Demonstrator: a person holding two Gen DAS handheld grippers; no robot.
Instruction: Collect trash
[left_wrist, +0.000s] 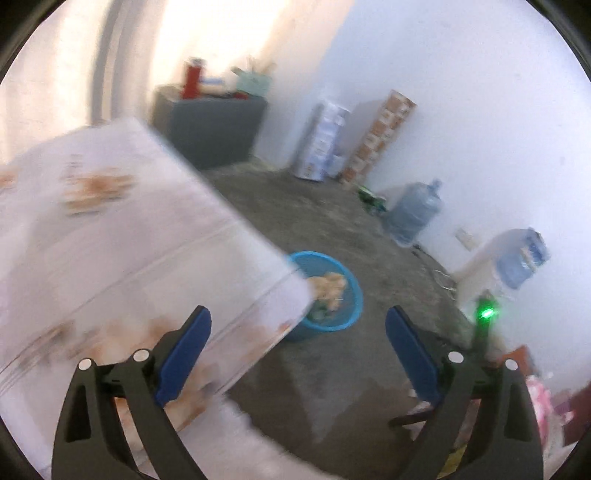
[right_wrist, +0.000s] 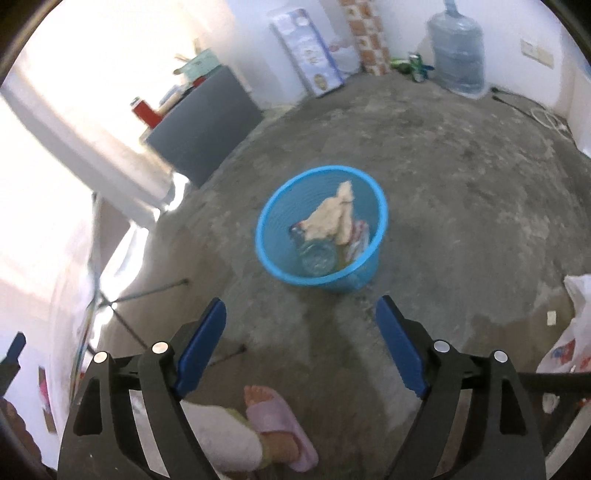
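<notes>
Bare concrete floor (right_wrist: 461, 177), pretty stained. A blue bin (right_wrist: 321, 225) sits right on it with trash (right_wrist: 332, 221) inside. Two water jugs (right_wrist: 458, 51) and leaning boxes (right_wrist: 306, 51) stand along the wall, plus a dark cabinet (right_wrist: 207, 125).

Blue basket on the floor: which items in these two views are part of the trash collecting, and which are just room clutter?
Part of the job:
- blue basket
- crumpled paper inside it
- clear plastic piece inside it
- left gripper, open, empty
- right gripper, open, empty

Lying about:
- water jug
- dark cabinet
- leaning boxes
- white plastic bag
</notes>
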